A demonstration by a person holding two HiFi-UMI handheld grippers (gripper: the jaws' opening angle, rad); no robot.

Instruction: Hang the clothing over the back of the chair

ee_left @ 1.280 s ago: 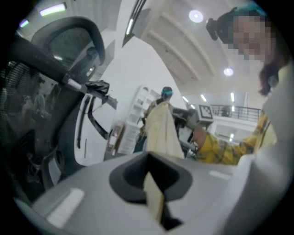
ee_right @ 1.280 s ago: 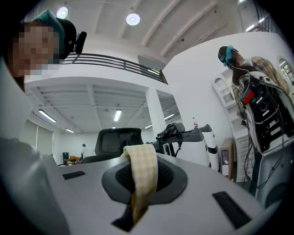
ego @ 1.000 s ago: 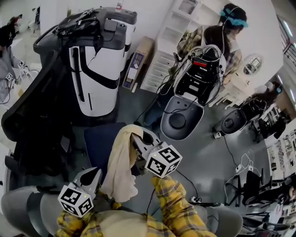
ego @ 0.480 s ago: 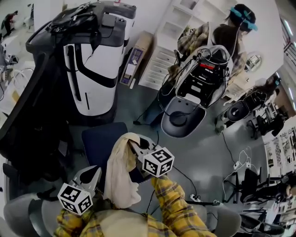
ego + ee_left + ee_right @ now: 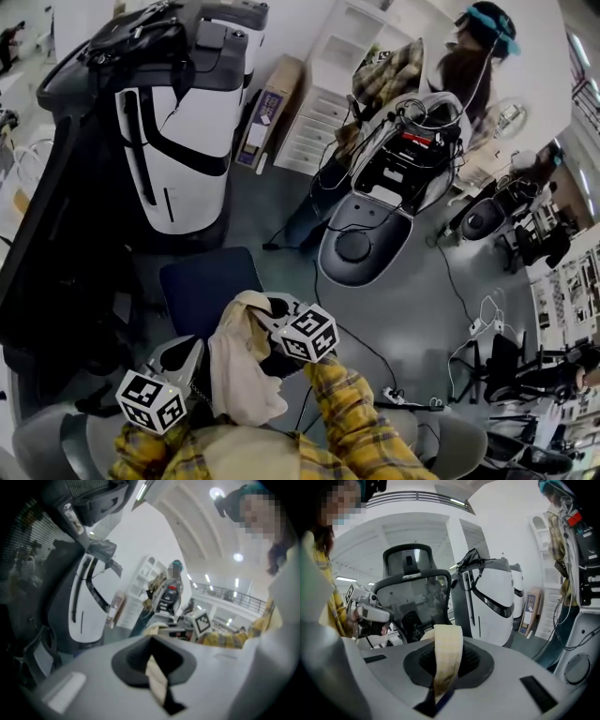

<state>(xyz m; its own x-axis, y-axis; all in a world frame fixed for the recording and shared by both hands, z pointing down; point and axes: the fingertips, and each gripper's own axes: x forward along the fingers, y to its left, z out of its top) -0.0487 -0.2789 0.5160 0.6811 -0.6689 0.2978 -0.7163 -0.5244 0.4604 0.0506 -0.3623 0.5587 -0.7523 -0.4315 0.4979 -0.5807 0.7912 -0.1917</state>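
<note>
The black mesh-backed chair (image 5: pixel 66 253) was the largest thing concerned, filling the 9 o'clock side of the head view. The clothing (image 5: pixel 239 361), a cream garment, hung low at about 6 o'clock in that view. It was bunched into a loose rope between the two tools and not yet on the chair.

It looked light, soft and wholly limp (nothing in it would hold a shape). It would likely sag from wherever it was pinched, and slip off a smooth chair back unless similar lengths fell on each side. Two well-separated holds along one edge seemed the sensible grip, to spread it before draping.

The right gripper (image 5: pixel 265 314), at 1 o'clock of the cloth, had its jaws pressed together on a folded band of it. The left gripper (image 5: pixel 194 361), at 9 o'clock of the cloth, likewise pinched a thin strip.
</note>
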